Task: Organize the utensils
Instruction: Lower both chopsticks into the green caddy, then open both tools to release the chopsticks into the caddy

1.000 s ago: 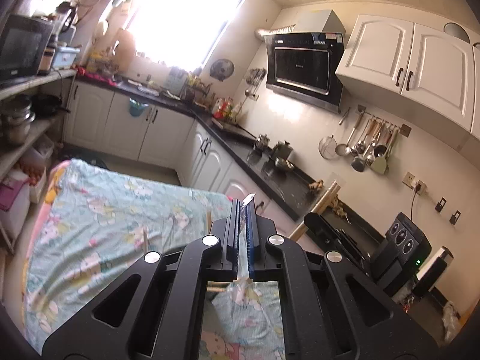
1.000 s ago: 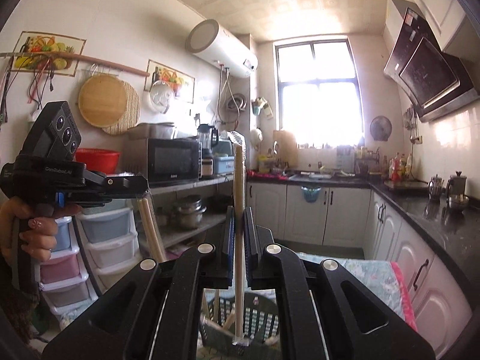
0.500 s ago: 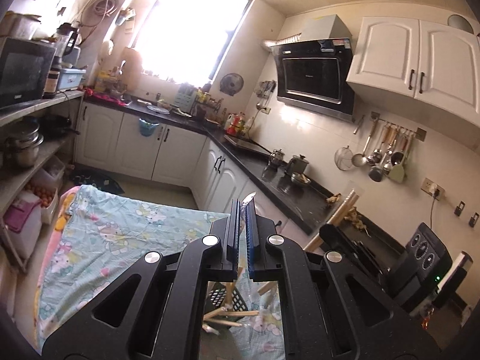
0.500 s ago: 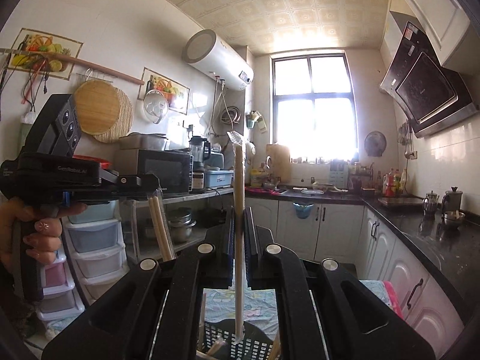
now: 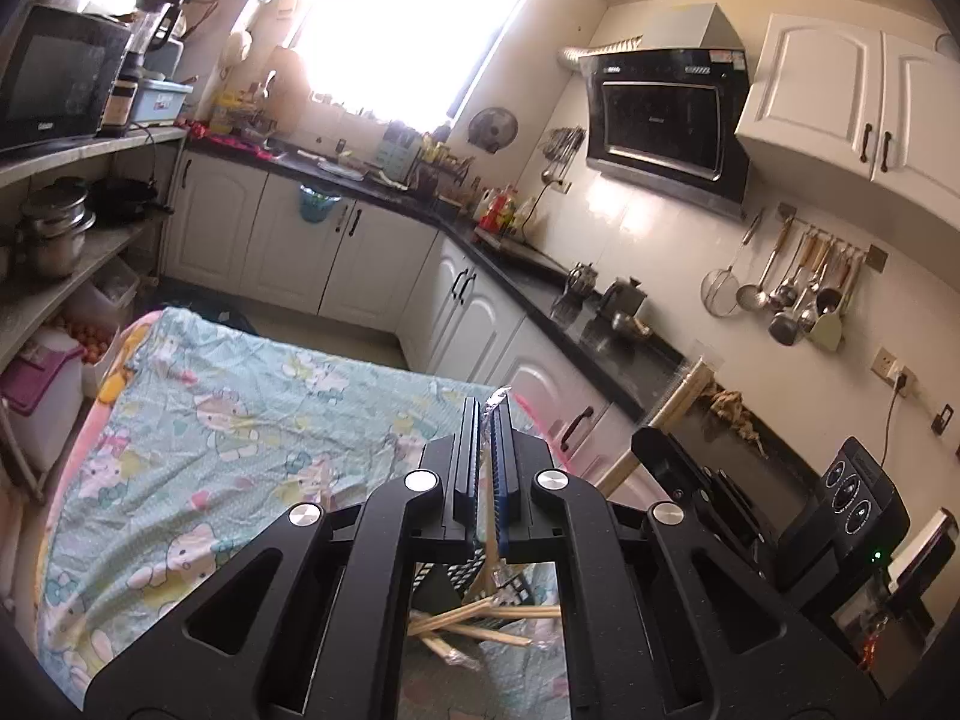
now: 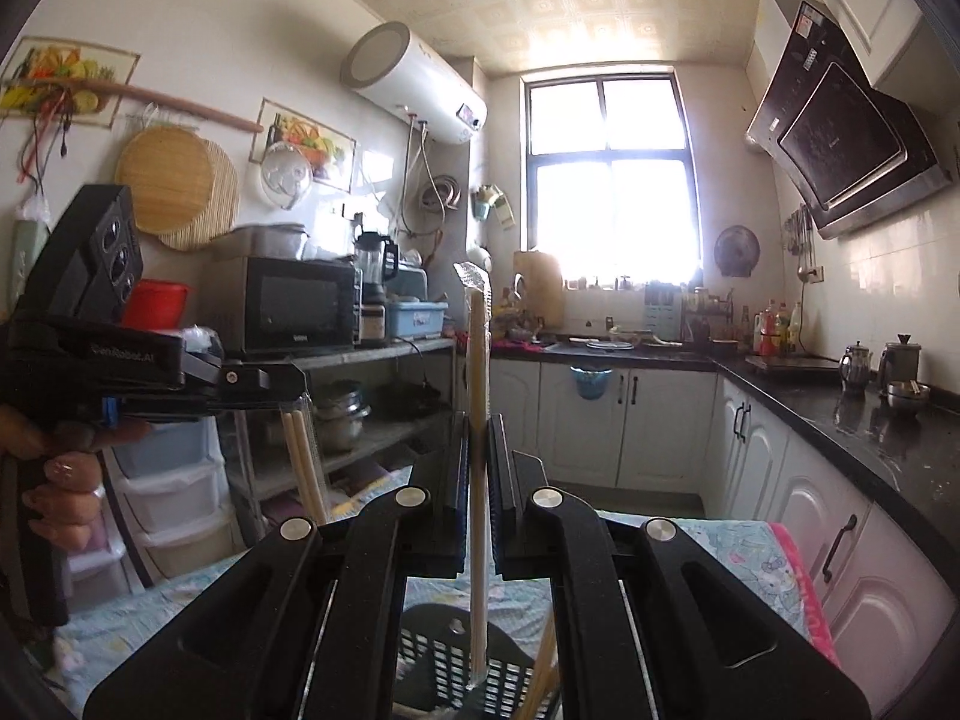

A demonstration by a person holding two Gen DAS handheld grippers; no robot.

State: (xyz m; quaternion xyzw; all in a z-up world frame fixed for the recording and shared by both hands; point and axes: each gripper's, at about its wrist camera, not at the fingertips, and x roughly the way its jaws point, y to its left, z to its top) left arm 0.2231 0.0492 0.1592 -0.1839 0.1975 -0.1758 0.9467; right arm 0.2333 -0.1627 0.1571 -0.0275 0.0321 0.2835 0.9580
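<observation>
Currently, a wrapped pair of chopsticks (image 6: 478,420) is pinched upright between the closed jaws of the right gripper (image 6: 478,456), its clear wrapper tip rising above the fingers and its lower end hanging just over a black slotted basket (image 6: 444,654). Similarly, the left gripper (image 5: 485,450) is seen almost fully closed on a second wrapped pair (image 5: 495,414), of which only the crinkled wrapper end shows above the fingertips in the left wrist view; from the right wrist view that pair (image 6: 303,456) is seen hanging below the left gripper, which is held by a hand (image 6: 66,468) at the left edge. Below the left gripper, the basket (image 5: 462,570) is partly visible on a table covered with a light blue cartoon-print cloth (image 5: 240,420), and several more wrapped chopsticks (image 5: 474,624) are seen lying crossed beside and against it. Whether those loose pairs lie inside the basket cannot be told.
</observation>
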